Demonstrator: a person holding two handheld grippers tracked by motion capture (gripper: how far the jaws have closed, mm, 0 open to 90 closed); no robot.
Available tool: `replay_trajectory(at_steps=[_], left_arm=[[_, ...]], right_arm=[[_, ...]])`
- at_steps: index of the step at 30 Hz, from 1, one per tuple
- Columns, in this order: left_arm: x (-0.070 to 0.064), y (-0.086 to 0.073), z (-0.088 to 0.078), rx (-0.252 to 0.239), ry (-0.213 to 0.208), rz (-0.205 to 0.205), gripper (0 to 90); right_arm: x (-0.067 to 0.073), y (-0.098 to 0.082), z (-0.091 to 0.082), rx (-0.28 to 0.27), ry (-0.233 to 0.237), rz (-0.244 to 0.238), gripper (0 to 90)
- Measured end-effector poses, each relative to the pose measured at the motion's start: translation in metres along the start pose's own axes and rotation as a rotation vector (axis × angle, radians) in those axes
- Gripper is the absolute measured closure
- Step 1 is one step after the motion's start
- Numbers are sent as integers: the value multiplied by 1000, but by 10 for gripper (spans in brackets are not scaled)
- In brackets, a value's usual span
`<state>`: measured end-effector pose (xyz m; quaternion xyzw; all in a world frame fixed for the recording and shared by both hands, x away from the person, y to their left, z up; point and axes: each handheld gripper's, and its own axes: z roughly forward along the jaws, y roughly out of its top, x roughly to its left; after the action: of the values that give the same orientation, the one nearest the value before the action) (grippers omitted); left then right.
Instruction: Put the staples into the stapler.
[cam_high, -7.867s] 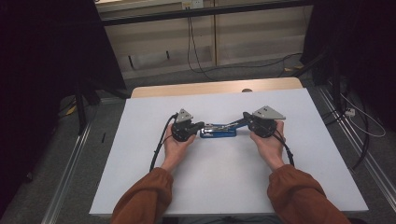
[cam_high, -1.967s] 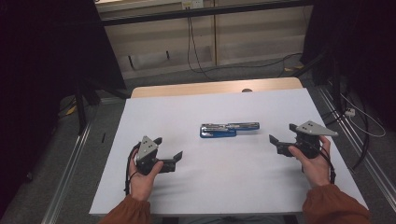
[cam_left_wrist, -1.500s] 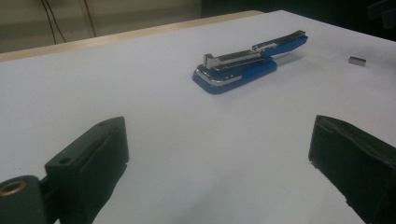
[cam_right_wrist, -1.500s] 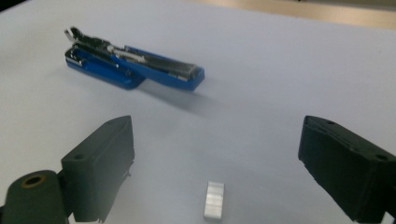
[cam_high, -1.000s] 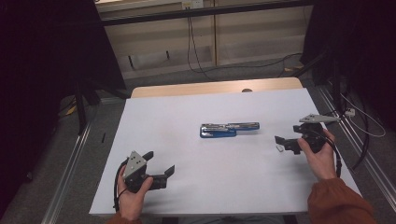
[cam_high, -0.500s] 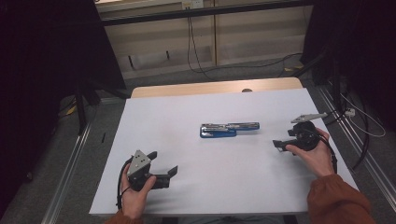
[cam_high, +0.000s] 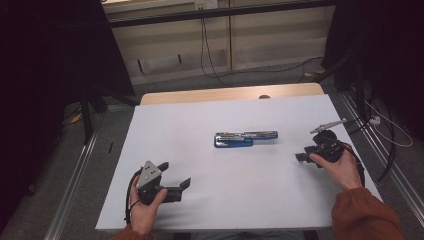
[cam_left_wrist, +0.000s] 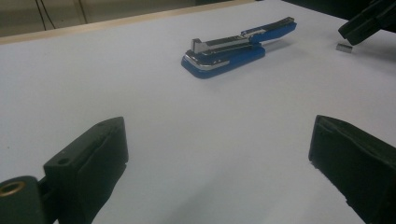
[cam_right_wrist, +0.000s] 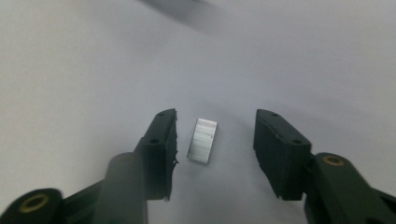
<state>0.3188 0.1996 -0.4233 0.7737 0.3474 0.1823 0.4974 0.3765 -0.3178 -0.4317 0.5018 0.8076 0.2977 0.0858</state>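
Staple strip (cam_right_wrist: 202, 141) is seen lying flat on the white table (cam_high: 240, 200), between the right gripper (cam_right_wrist: 215, 140) jaws, which have just been closing yet are kept clear of it on both sides. Left gripper (cam_left_wrist: 219, 154) jaws are held wide apart with nothing between them, well apart from the blue stapler (cam_left_wrist: 236, 46) at the table's middle.

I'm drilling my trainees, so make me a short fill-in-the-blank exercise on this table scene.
1. The stapler lying open mid-table is ____ in colour.
2. The staple strip lies between the jaws of the ____ tool.
3. The left tool has its jaws ____, with nothing between them.
4. The strip lies flat on the ____ table.

Missing words: blue; right; open; white
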Motion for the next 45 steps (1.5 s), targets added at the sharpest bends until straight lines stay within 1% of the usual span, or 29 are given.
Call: replay_trajectory(at_steps=[1,2,3,5,7,8,9,10,12,14,16,17,19,27,31,35,39,43,45], left_arm=[[0,0,0,1,0,1,49],[1,0,0,3,-1,2,49],[1,0,0,5,-1,0,49],[0,0,1,4,-3,-1,49],[0,0,1,4,-10,-5,49],[0,0,1,4,-11,-6,48],[1,0,1,4,-10,-4,49],[0,-1,1,3,-10,-10,48],[1,-1,2,7,-12,-9,48],[1,-1,2,7,-10,-7,48],[0,-1,2,10,-11,-7,49],[0,-1,2,11,-12,-7,49],[0,-1,2,11,-13,-8,48],[0,-1,3,15,-21,-3,48],[0,0,3,15,-24,-5,48],[0,0,3,15,-25,-4,49],[0,0,3,13,-25,-5,48],[0,0,3,12,-26,-7,49],[0,0,2,13,-24,-4,49]], right_arm=[[0,0,1,11,12,0,556],[0,0,1,14,14,-1,568],[1,0,1,23,2,-6,569],[2,0,1,25,-1,-11,575],[4,0,3,39,-29,-36,605],[5,0,4,45,-26,-36,628],[5,0,5,51,-13,-43,646],[5,1,6,55,-10,-45,661],[7,2,7,64,-6,-61,702],[8,2,8,74,-10,-72,732],[8,2,8,76,-17,-68,754],[7,2,8,77,-16,-79,756],[8,2,8,84,-19,-85,776],[11,4,9,98,-36,-92,792],[9,5,9,104,-22,-91,793],[10,5,9,104,-27,-90,793],[9,5,8,98,-30,-91,794],[8,5,6,82,-22,-87,793],[8,5,5,75,-25,-94,794]])
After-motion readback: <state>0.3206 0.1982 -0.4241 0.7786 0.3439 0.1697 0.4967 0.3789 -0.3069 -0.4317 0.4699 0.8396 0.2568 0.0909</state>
